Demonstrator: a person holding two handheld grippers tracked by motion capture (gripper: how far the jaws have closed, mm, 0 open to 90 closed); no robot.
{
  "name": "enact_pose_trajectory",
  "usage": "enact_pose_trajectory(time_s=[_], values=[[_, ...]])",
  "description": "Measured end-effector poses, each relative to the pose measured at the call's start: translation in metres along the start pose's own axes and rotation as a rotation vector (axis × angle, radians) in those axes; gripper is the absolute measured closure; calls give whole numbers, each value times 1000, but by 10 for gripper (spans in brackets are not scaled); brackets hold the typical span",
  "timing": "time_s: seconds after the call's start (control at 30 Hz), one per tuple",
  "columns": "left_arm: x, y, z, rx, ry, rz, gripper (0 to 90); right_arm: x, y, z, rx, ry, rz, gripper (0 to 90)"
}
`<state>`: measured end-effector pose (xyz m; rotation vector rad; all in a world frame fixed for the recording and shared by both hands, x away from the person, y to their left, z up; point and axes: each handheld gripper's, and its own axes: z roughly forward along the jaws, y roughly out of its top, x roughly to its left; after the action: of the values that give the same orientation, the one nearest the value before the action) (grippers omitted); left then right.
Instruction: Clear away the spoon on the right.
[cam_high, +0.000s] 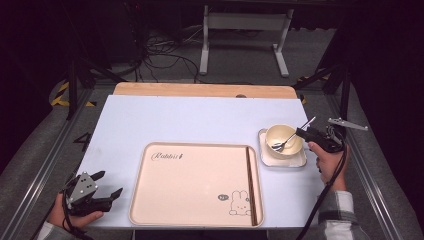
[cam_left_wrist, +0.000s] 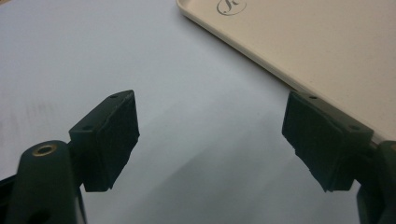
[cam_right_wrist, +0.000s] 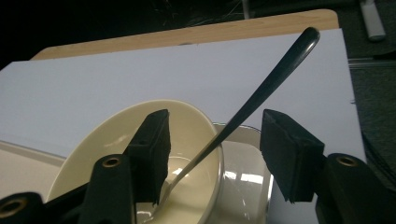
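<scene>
Right gripper (cam_right_wrist: 212, 154) stands open around the slim metal spoon (cam_right_wrist: 261, 93), pads clear; spoon leans in the cream ceramic bowl (cam_high: 283, 141) at the table's right. Release looks done; next, back away cleanly.

High view overlooking table (cam_high: 200, 120), gripper views low and close, sharing tray (cam_left_wrist: 327, 42) and bowl (cam_right_wrist: 140, 140)

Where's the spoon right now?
High view, right side: the spoon lies in the cream bowl on the square dish beside the tray, its handle between the right gripper's open jaws.
</scene>
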<state>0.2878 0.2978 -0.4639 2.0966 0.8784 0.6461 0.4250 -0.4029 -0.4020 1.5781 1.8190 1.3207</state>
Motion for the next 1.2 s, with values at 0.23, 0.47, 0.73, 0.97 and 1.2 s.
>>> enact_pose_trajectory(time_s=[0.23,0.47,0.73,0.97,1.2], values=[[0,-6,-5,10,16,-13,196,-11,-2,21,11,70,61,409],[-2,-12,-13,21,35,-20,196,-21,-4,27,-23,93,117,555],[-4,-17,-22,24,64,-30,195,-25,-3,17,-114,133,137,842],[-4,-18,-24,28,72,-32,195,-15,9,-1,-201,152,93,896],[-5,-18,-24,30,72,-28,195,2,19,-22,-272,126,11,897]])
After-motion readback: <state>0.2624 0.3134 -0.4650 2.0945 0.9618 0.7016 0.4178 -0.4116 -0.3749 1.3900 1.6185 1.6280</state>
